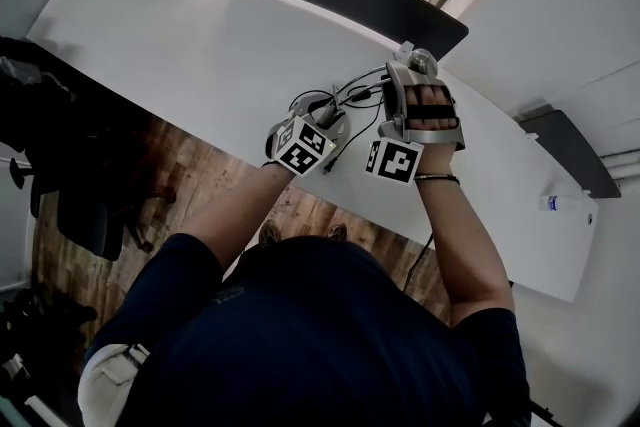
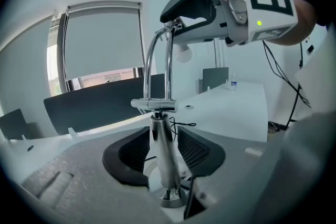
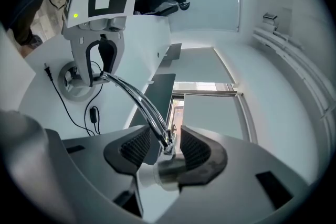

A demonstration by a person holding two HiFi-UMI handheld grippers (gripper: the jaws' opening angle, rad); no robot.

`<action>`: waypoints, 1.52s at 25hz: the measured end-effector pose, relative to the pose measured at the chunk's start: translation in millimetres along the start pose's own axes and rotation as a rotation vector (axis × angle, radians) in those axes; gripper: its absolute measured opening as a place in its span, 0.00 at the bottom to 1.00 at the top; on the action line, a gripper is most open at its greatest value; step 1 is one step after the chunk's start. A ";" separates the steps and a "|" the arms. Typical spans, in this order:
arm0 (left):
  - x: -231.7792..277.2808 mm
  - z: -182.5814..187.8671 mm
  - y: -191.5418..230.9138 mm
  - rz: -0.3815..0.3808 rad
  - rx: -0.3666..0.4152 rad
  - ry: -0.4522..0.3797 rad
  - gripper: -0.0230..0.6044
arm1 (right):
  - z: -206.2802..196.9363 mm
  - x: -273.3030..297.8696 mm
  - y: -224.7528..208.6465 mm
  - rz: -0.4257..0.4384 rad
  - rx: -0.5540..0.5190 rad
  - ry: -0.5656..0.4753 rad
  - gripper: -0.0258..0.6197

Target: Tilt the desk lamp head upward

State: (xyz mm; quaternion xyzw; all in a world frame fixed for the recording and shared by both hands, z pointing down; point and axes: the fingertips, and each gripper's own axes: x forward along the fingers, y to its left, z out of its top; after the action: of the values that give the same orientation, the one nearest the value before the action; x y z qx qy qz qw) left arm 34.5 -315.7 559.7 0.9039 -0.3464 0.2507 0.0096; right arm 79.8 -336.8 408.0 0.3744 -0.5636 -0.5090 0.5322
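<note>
My left hand-held gripper [image 2: 163, 140] stands open around the desk lamp's upright post [image 2: 161, 165]. My right hand-held gripper [image 3: 166, 139] is open too, with the lamp head [image 3: 167, 171] between its parted jaws.

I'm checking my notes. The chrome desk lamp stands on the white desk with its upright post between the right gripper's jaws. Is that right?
No. The chrome desk lamp stands on the white desk with its upright post between the left gripper's jaws, not the right gripper's; the left gripper view shows it.
</note>
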 end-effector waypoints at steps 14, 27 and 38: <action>-95.3 56.4 -16.2 0.026 -0.163 -0.252 0.19 | 11.3 -77.1 6.3 0.083 0.651 -0.067 0.27; -141.1 82.1 -53.1 -0.048 -0.211 -0.330 0.09 | 40.8 -119.8 33.4 0.211 1.109 -0.173 0.10; -147.1 69.2 -74.3 -0.075 -0.228 -0.323 0.05 | 58.1 -137.5 68.9 0.340 1.434 -0.248 0.06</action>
State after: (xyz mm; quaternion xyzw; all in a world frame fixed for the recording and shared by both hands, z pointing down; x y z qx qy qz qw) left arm 19.0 -181.1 443.1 0.9377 -0.3358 0.0610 0.0656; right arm 52.1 -180.2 449.8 0.4770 -0.8633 0.0342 0.1614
